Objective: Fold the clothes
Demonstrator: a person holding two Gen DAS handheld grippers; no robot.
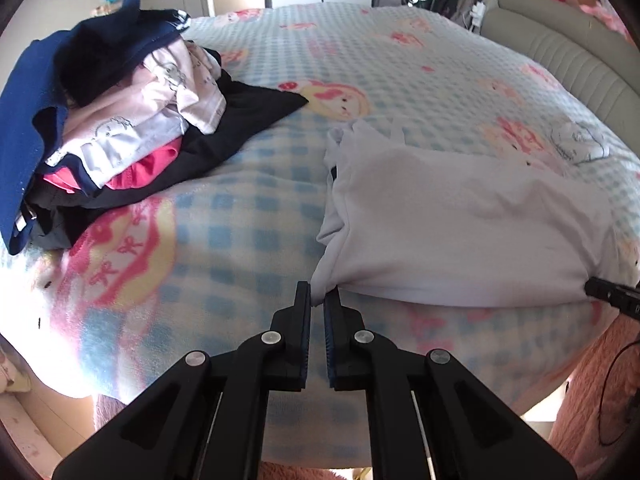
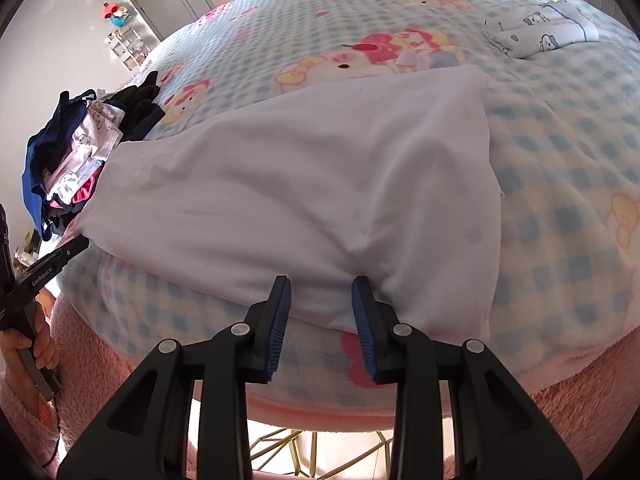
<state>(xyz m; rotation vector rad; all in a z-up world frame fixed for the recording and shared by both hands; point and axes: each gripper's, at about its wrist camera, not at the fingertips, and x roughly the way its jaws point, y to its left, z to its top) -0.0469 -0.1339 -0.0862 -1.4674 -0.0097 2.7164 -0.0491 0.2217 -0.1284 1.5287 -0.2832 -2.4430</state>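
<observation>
White shirt (image 2: 304, 184) looks light, limp, prob slippery (grab hem corners); left gripper (image 1: 317, 300) pinches its 7 o'clock corner, right gripper (image 2: 320, 292) gapes.

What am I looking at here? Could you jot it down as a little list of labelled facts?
Setting: bed with checked cartoon blanket
Being folded: white garment, lying flat at the near edge
Left gripper: nearly closed, pinching the garment's near-left corner
Right gripper: open, fingers straddling the near hem
Waiting: pile of unfolded clothes, at left
Finished: small folded printed piece, far right
</observation>
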